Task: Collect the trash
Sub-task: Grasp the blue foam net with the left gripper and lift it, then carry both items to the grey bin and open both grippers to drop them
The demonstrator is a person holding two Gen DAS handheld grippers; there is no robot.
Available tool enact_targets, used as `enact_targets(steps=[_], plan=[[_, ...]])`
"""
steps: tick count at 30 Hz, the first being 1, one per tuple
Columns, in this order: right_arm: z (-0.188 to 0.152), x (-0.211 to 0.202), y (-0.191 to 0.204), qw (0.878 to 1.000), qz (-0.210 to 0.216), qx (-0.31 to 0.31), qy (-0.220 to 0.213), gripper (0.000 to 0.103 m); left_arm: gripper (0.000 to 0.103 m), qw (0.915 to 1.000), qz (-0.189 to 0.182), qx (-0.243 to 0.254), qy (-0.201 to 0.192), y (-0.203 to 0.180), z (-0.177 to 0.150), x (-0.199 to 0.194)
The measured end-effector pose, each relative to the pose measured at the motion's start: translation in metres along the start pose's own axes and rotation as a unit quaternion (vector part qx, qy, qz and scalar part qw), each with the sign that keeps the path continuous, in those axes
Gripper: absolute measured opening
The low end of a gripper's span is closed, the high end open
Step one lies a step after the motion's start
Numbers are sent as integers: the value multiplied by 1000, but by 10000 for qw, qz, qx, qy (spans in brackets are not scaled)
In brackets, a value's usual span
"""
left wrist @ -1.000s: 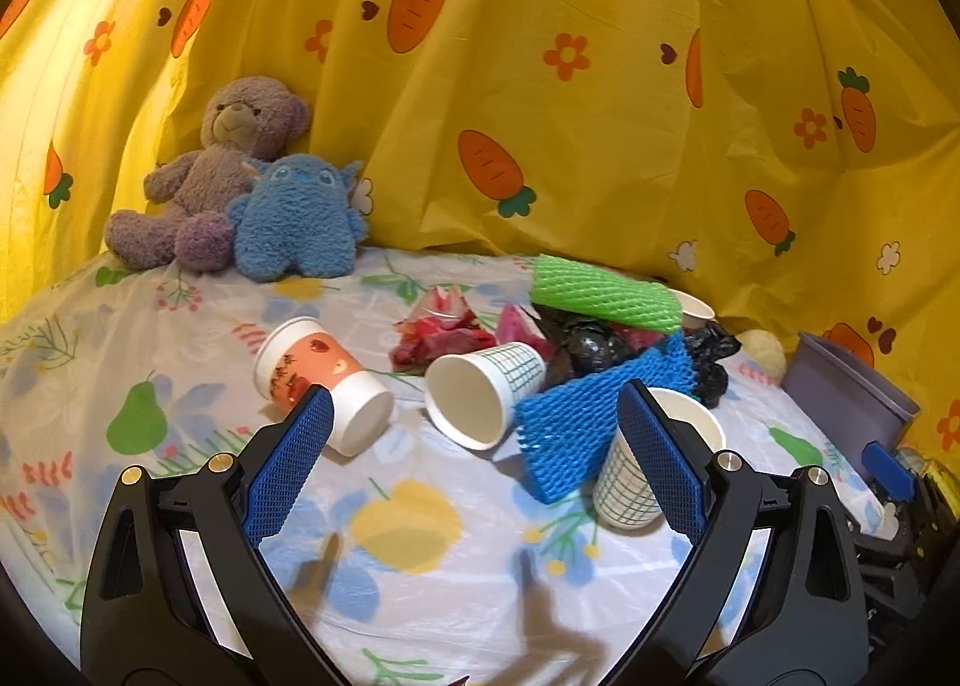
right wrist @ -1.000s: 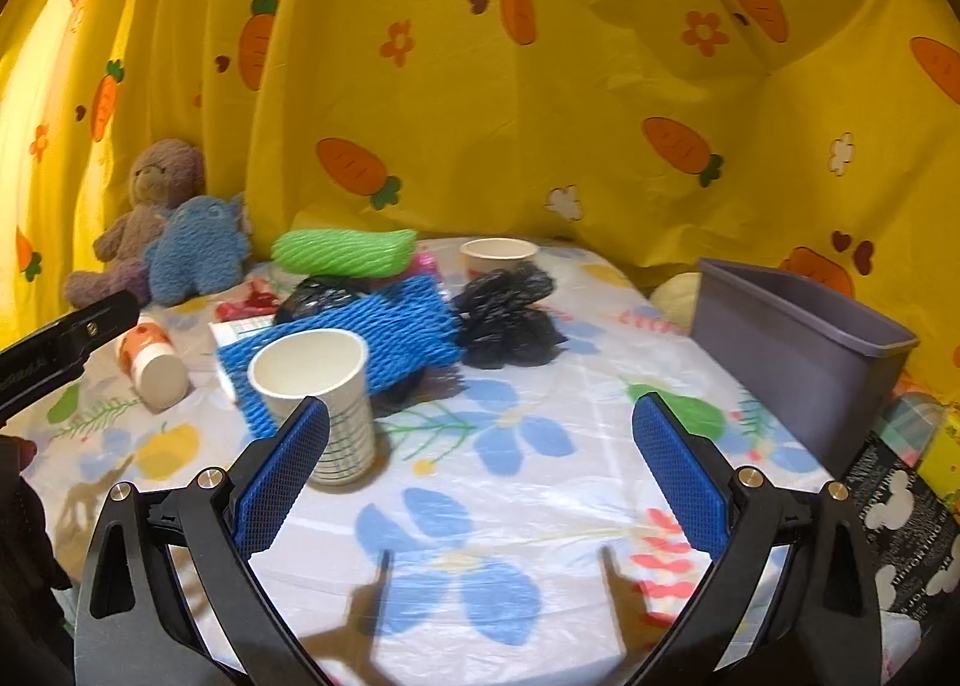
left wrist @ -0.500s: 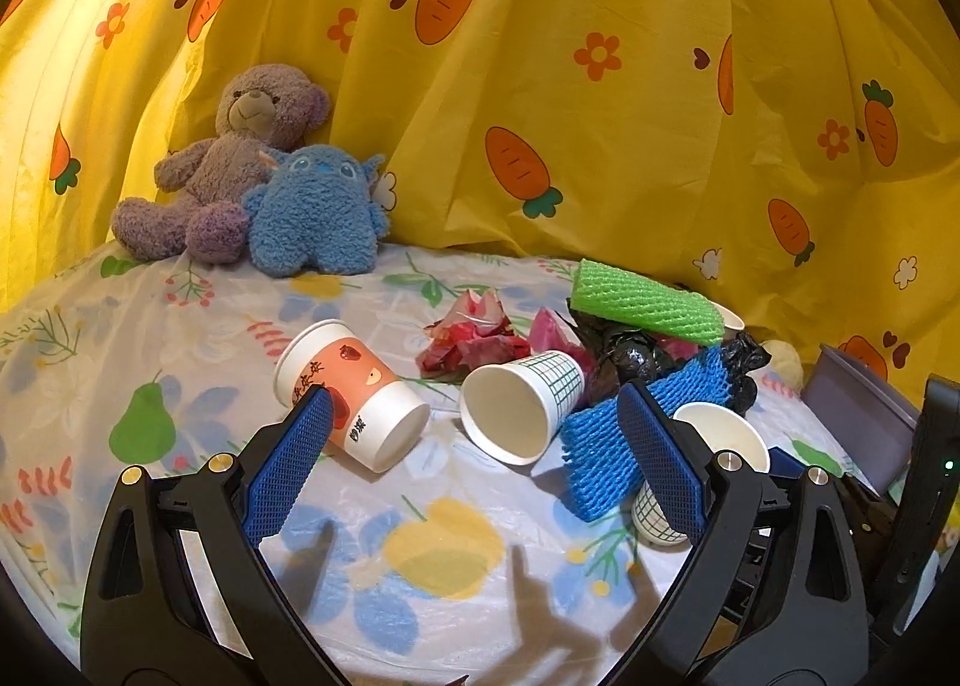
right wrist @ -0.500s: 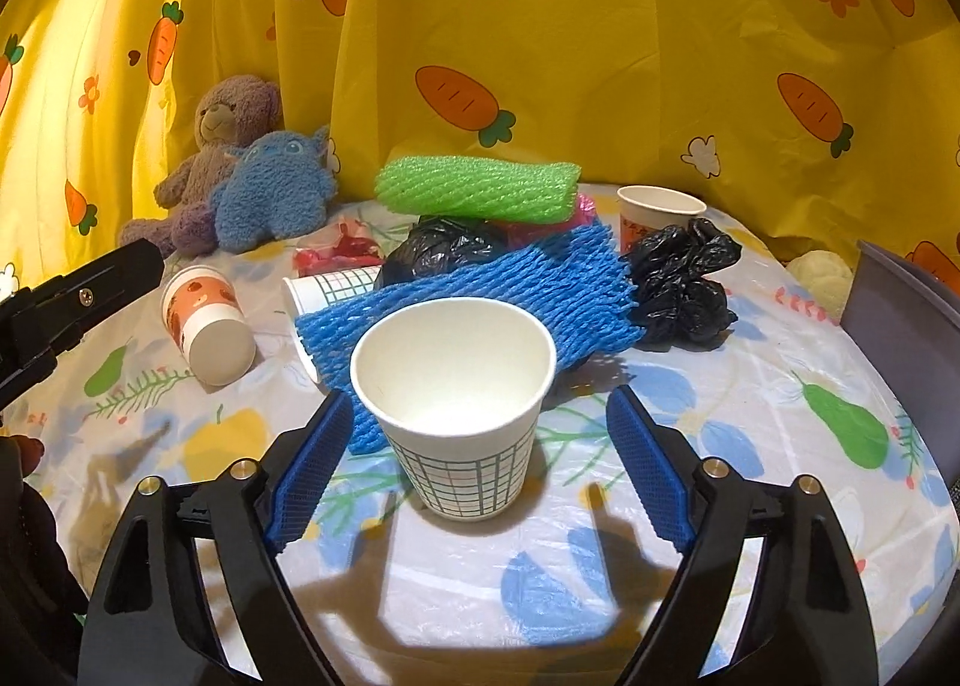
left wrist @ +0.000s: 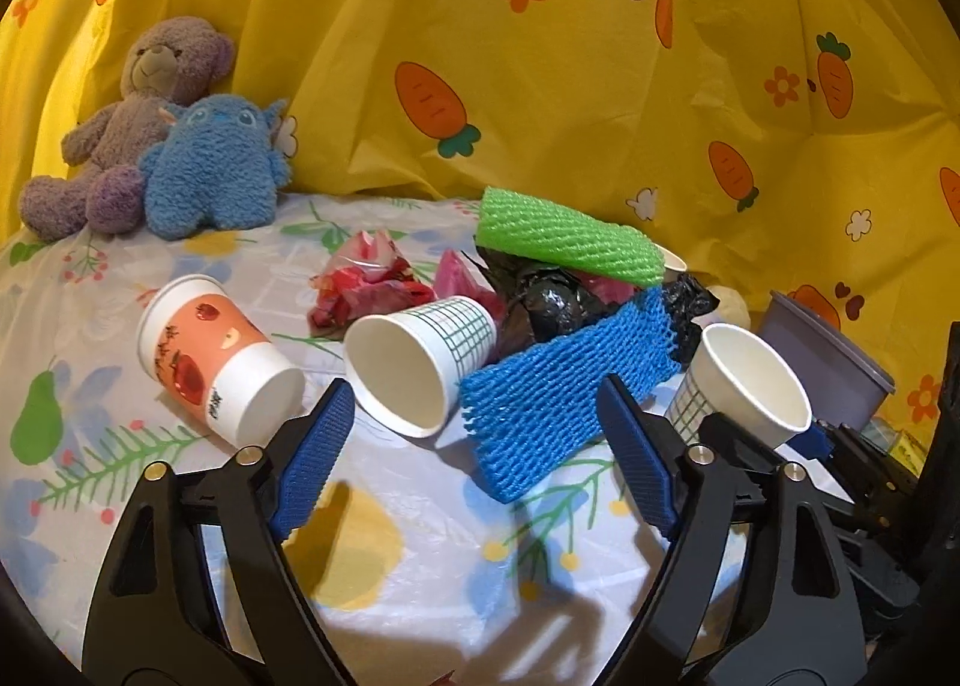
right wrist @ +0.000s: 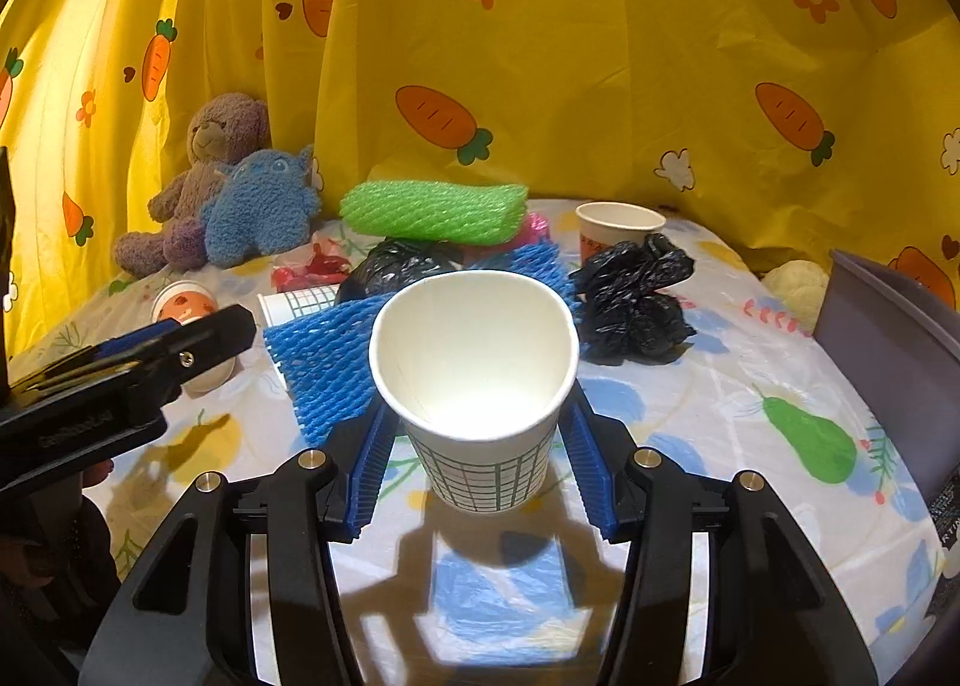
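Note:
My right gripper [right wrist: 477, 407] is closing on an upright checked paper cup [right wrist: 480, 374]; both blue pads lie against its lower walls. From the left wrist this cup [left wrist: 744, 386] shows at the right. My left gripper [left wrist: 474, 392] is closing too, with nothing between its pads. Just beyond its tips lie a second checked cup [left wrist: 420, 362] on its side and a blue foam net [left wrist: 564, 380]. An orange-printed cup [left wrist: 210, 362] lies to the left. A green foam net [left wrist: 570, 242], black bags [left wrist: 552, 296] and red wrappers [left wrist: 366, 284] are piled behind.
A grey bin [right wrist: 888, 338] stands at the table's right edge. Another paper cup [right wrist: 618, 224] and a black bag [right wrist: 636, 296] sit at the back right. A blue plush toy [left wrist: 210, 170] and a teddy bear [left wrist: 150, 86] lean against the yellow carrot curtain [left wrist: 540, 56].
The right gripper came up to the upright cup and narrowed around it. The left gripper moved closer to the lying cup and blue net, its jaws narrowing.

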State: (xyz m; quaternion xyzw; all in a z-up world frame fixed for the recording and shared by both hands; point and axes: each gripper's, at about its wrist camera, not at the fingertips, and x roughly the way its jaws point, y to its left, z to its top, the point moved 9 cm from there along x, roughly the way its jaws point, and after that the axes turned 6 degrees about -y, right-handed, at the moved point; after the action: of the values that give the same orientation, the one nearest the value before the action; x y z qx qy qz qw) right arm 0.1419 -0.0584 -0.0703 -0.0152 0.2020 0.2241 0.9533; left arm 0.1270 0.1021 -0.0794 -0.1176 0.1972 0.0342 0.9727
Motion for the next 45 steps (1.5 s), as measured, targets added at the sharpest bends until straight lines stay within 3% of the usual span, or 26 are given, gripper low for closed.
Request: enact_targets(steps=[1, 8, 14, 18, 20, 26, 36, 45], plan=[[1, -3, -5, 10000, -31, 22, -20, 54, 69, 9999, -92, -16, 88, -3, -2, 5], [1, -10, -27, 9997, -122, 219, -60, 55, 57, 9985, -320, -101, 431, -7, -5, 35], [1, -10, -36, 9994, -128, 323, -55, 55, 37, 9969, -478, -13, 631, -16, -10, 43], [2, -10, -37, 9993, -136, 354, -65, 55, 12, 9958, -555, 22, 733, -21, -13, 46], [2, -11, -38, 9992, -147, 356, -59, 55, 5, 9955, -614, 83, 722, -26, -13, 44], [3, -18, -45, 9990, -231, 378, -116, 55, 3, 9950, -849, 65, 529, -41, -6, 31], [18, -46, -74, 9956, -585, 534, -495, 54, 3, 9900, -1387, 39, -257, -84, 43, -23], [36, -74, -112, 9895, -1037, 563, -829, 54, 3, 9826, -1805, 54, -438, -131, 66, -34]])
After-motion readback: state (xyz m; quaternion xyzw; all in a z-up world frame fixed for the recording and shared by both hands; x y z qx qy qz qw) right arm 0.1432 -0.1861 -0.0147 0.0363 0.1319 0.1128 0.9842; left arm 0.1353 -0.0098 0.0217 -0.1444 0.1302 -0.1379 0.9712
